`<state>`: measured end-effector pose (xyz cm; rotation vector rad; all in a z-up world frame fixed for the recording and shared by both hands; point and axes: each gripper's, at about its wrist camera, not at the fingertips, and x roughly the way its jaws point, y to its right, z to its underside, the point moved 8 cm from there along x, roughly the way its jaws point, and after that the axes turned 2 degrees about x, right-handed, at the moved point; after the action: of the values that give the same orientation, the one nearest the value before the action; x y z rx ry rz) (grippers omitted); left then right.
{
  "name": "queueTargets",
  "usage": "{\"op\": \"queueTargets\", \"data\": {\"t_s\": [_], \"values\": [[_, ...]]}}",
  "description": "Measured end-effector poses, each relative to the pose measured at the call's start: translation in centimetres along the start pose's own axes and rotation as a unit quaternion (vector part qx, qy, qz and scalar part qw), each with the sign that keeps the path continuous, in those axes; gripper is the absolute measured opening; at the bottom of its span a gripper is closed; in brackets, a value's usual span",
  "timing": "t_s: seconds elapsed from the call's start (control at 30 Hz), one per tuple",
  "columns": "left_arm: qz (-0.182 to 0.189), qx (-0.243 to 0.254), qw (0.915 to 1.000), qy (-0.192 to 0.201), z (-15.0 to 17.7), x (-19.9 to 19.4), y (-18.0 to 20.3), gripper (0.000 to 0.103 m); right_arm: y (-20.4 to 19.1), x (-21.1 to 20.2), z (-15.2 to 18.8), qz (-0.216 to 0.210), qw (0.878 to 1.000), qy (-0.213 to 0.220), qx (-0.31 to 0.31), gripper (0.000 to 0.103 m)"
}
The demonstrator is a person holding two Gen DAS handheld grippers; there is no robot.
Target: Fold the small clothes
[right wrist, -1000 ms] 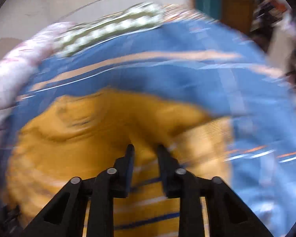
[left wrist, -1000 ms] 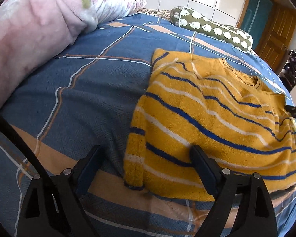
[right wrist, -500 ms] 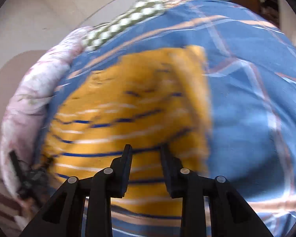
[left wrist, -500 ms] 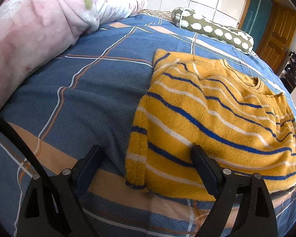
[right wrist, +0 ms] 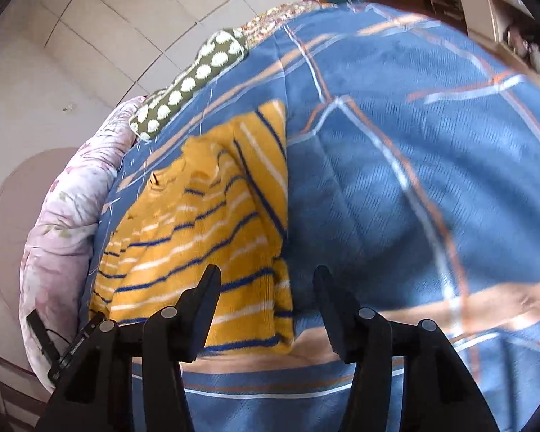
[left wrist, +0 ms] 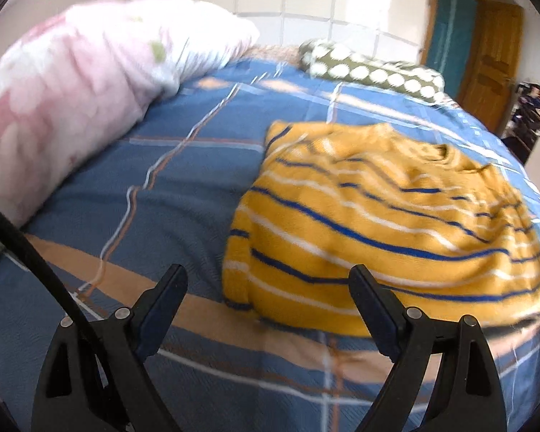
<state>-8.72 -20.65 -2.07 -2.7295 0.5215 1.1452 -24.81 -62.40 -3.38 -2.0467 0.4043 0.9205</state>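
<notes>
A small yellow sweater (left wrist: 385, 226) with blue and white stripes lies folded on the blue plaid bedspread (left wrist: 183, 187). My left gripper (left wrist: 266, 288) is open and empty, just in front of the sweater's near left corner. In the right wrist view the sweater (right wrist: 205, 230) lies ahead and to the left. My right gripper (right wrist: 266, 288) is open and empty, its jaws on either side of the sweater's near right corner. The left gripper's body (right wrist: 68, 349) shows at the lower left of that view.
A pink floral duvet (left wrist: 61, 93) is heaped along the left of the bed. A green bolster with white dots (left wrist: 370, 68) lies at the far edge. A wooden door (left wrist: 493, 61) and cluttered shelves (left wrist: 536, 104) stand at the right.
My right gripper has opened from nearly shut and pulled back to the sweater's near right corner. The left gripper has drawn back slightly and stays open.
</notes>
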Motion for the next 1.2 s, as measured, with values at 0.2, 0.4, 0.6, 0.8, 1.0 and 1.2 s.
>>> {"op": "queueTargets", "data": {"t_s": [0.2,0.4,0.6,0.8,1.0,1.2], "values": [[-0.015,0.047,0.9979,0.043,0.0,-2.1,1.4,0.09,-0.3,1.0,1.1,-0.015,1.0,0.006,0.01,0.064],[-0.011,0.051,0.9978,0.04,0.1,-2.2,1.8,0.09,-2.0,1.4,1.6,-0.026,1.0,0.006,0.004,0.065],[-0.007,0.048,0.9983,0.032,0.3,-1.9,1.5,0.09,-1.3,1.7,1.7,-0.016,1.0,0.013,0.018,0.057],[0.04,0.014,0.999,0.008,0.4,-1.5,1.2,0.09,-1.2,0.5,1.1,-0.011,1.0,0.02,0.014,0.026],[0.049,-0.004,0.9988,0.0,0.5,-1.3,0.6,0.09,-1.4,0.7,1.1,0.005,1.0,0.019,0.005,0.026],[0.043,-0.007,0.999,-0.006,0.6,-1.0,0.1,0.09,0.3,1.3,1.5,-0.01,0.999,0.023,0.038,0.034]]}}
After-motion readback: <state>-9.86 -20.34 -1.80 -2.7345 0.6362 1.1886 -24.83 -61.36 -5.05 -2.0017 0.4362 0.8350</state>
